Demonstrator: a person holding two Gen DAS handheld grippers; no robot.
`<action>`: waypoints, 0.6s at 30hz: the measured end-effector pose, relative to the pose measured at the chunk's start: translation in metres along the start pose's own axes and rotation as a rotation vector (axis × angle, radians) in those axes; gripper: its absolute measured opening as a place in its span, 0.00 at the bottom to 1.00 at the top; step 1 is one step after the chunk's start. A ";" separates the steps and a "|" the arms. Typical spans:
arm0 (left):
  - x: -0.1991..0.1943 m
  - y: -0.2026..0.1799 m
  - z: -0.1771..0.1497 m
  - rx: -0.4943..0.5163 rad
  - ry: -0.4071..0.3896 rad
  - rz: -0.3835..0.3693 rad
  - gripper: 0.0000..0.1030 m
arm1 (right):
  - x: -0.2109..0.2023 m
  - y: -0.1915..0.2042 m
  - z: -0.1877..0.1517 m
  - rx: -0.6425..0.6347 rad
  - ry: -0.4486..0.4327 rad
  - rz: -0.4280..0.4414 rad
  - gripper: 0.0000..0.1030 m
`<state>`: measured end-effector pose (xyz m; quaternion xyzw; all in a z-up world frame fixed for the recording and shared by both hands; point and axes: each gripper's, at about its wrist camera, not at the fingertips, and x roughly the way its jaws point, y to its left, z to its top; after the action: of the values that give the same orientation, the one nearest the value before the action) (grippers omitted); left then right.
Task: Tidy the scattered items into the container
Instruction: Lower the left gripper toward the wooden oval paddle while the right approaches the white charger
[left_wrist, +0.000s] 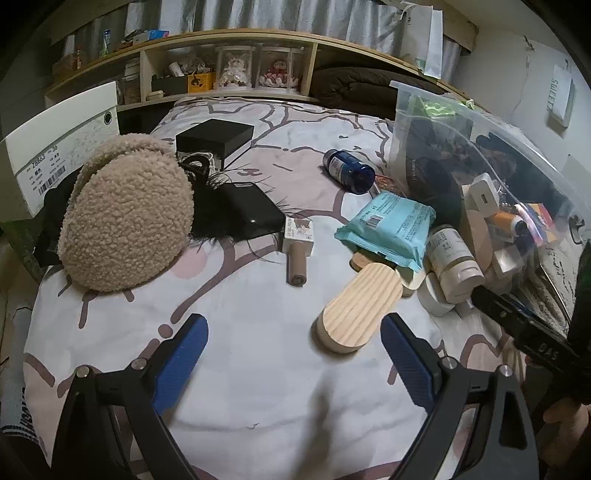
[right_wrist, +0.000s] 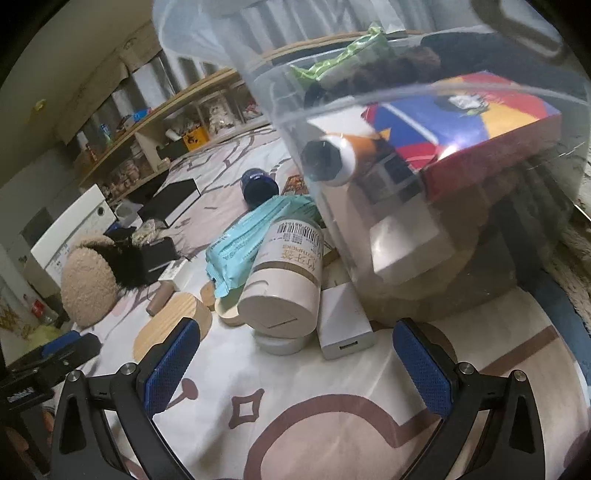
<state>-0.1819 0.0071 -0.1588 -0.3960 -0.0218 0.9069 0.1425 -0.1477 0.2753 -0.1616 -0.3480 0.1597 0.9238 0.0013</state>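
A clear plastic bin (left_wrist: 476, 122) (right_wrist: 369, 229) stands on the bed at the right, holding a colourful box (right_wrist: 461, 122) and an orange-white tube (right_wrist: 343, 155). My left gripper (left_wrist: 294, 319) is open above the sheet, with the near end of a ribbed wooden oval block (left_wrist: 358, 310) just ahead of its right finger. My right gripper (right_wrist: 297, 326) is open, its tips either side of a beige toothpick jar (right_wrist: 284, 288) lying on a round tin (right_wrist: 280, 345), untouched. A white power bank (right_wrist: 343, 325) and a teal wipes pack (left_wrist: 388, 229) lie beside the bin.
Further left on the patterned sheet (left_wrist: 258, 387) lie a fluffy beige pouch (left_wrist: 125, 214), a black power bank (left_wrist: 251, 214), a nail-polish bottle (left_wrist: 297, 251), a black box (left_wrist: 214, 142) and a blue bottle (left_wrist: 347, 170). A white shoebox (left_wrist: 62, 147) stands at the left; shelves run behind.
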 end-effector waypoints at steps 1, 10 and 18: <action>0.000 0.000 0.000 0.000 0.001 -0.003 0.92 | 0.003 -0.001 0.000 0.004 0.006 0.001 1.00; 0.000 0.001 0.002 -0.010 -0.001 -0.007 0.92 | 0.026 -0.015 -0.001 0.083 0.065 0.020 1.00; 0.003 0.002 0.001 -0.003 0.008 0.009 0.92 | 0.039 -0.018 -0.001 0.105 0.081 0.028 1.00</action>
<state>-0.1848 0.0060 -0.1605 -0.3998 -0.0210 0.9059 0.1380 -0.1746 0.2879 -0.1923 -0.3823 0.2130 0.8992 0.0000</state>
